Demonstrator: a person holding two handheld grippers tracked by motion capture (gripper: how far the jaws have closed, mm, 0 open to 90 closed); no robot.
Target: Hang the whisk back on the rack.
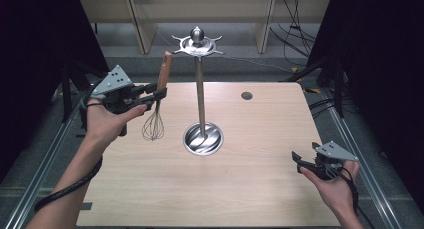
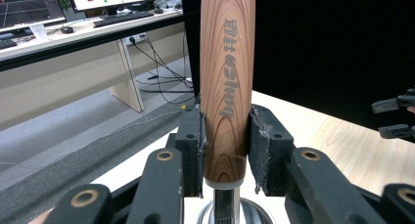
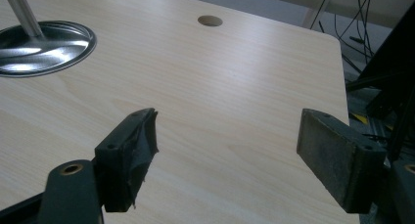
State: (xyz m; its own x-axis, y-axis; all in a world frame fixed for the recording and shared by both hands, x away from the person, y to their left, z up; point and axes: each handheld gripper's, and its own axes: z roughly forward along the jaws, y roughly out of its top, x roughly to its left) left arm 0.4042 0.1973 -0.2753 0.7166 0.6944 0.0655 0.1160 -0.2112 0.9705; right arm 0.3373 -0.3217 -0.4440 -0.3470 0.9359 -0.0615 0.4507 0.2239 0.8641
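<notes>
Left hand-held gripper [image 1: 159, 95] clamps whisk [image 1: 156, 109] handle low; I'd expect swing or slip near rack [image 1: 198, 44]. Right hand-held gripper [image 1: 299, 161] wide open, empty.

- A lab or office test room.
- Black curtains [image 1: 30, 49] flank a bare wooden table [image 1: 250, 189] on metal floor rails [image 1: 372, 179].
- Loose cables [image 1: 295, 34] lie on the floor.
- Monitors [image 2: 29, 6] and a keyboard [image 2: 122, 17] sit on a desk [image 2: 73, 38] behind.
</notes>
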